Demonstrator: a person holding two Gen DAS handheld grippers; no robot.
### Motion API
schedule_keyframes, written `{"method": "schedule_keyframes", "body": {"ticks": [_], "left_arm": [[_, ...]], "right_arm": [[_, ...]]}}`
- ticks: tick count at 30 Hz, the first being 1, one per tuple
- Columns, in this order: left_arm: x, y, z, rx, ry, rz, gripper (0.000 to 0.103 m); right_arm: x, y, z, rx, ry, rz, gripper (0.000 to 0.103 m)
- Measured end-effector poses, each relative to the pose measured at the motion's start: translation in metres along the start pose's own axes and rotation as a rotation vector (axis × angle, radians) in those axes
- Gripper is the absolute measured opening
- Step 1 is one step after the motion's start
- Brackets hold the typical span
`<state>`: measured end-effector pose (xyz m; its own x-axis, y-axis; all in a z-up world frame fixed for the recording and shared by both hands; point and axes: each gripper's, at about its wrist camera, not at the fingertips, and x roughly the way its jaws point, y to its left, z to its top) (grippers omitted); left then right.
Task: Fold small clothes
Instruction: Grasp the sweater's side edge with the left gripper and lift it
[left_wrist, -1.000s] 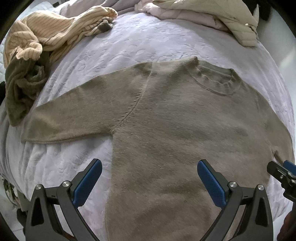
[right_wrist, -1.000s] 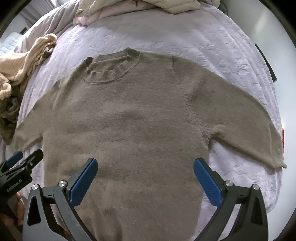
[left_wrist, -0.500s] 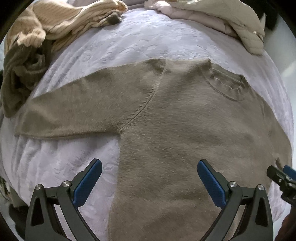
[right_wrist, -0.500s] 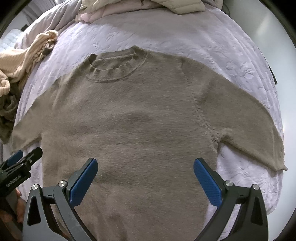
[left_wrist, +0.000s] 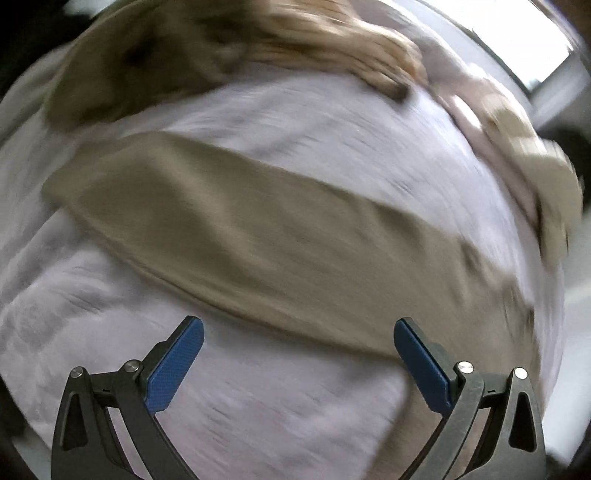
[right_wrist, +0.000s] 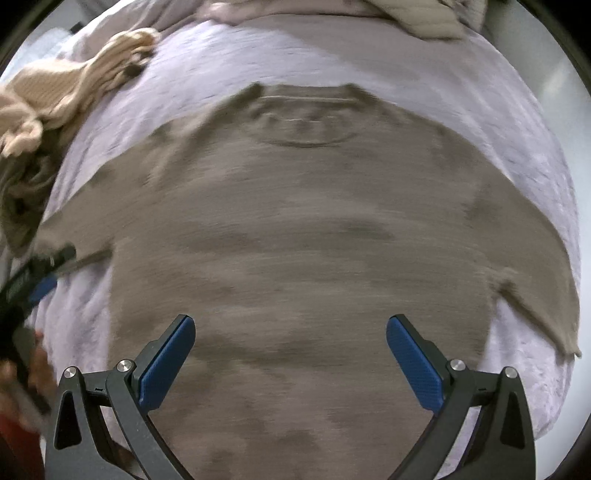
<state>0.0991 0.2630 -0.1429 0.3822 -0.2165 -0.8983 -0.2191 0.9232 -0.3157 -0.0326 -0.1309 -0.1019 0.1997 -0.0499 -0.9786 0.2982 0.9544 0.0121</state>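
Sweater flat on bed, unfolded. Left gripper has swung left over the sleeve; right gripper nearer the body. Both jaws wide, empty. Sleeve fold prob next.

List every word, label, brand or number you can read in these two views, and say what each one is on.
None can be read.
The left gripper, seen at the edge of the right wrist view, carries a pale mark along its body, too blurred to read.
The taupe sweater, the bedspread and the right gripper show no lettering.
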Motion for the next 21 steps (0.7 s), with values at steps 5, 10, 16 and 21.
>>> {"method": "schedule_keyframes", "body": {"ticks": [5,10,16,21], "left_arm": [[0.02,0.08,0.008,-0.271,0.015,-0.184,0.103],[0.03,0.115,0.012,-0.522,-0.055,-0.324,0.103],[0.026,0.116,0.022,-0.531,-0.128,-0.235,0.011],[0.007,0.088,0.032,-0.383,-0.197,-0.206,0.009]], "right_arm": [[0.007,0.034,-0.007,-0.055,0.017,0.044,0.103],[0.014,0.062,-0.014,-0.101,0.037,0.085,0.103],[0.019,0.078,-0.017,-0.131,0.048,0.096,0.103],[0.015,0.076,-0.021,-0.117,0.045,0.128,0.103]]}}
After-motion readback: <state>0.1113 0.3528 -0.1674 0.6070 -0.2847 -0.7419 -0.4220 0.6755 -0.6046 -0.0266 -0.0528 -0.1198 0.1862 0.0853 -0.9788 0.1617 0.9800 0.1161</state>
